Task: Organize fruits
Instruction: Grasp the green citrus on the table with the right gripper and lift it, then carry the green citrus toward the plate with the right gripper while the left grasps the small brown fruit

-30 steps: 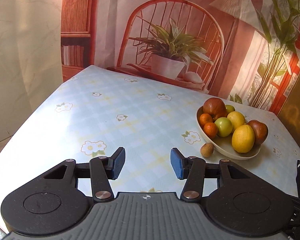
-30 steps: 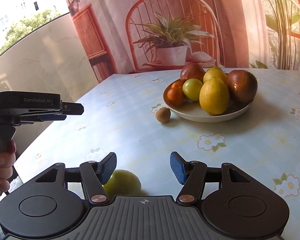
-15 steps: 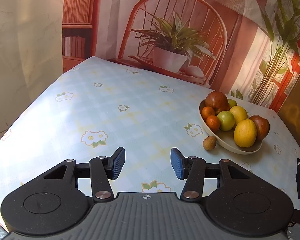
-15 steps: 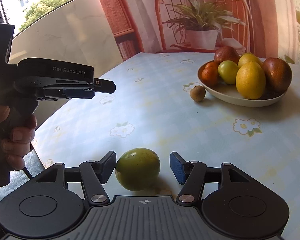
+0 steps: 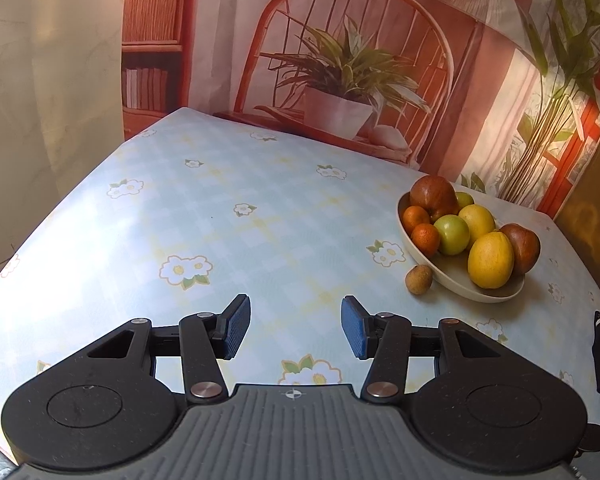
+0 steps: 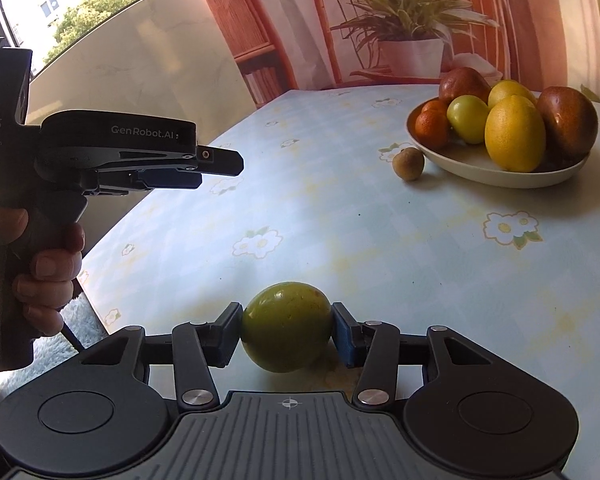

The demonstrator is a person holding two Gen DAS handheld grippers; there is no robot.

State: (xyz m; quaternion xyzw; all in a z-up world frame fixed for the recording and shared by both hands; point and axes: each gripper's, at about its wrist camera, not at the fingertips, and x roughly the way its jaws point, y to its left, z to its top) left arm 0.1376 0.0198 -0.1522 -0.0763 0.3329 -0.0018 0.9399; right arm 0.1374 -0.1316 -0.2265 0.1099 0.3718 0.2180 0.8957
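Now the right claw (image 6: pixel 287 330), just closing, clamps the green fruit (image 6: pixel 287 326) squarely between its pads.

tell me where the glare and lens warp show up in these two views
Left wrist view: a washed-out sheen on the tablecloth at left, table edges bowed. Right wrist view: blown-out sky top left, table rim curved, the green fruit sharp and evenly lit.

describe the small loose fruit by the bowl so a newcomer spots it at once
On the flowered blue tablecloth find the cream bowl piled with fruit. Just outside its rim, on the side of the two small oranges, a little brown round fruit sits alone on the cloth. It is smaller and duller than any fruit in the bowl, and not the green fruit in the right claw.
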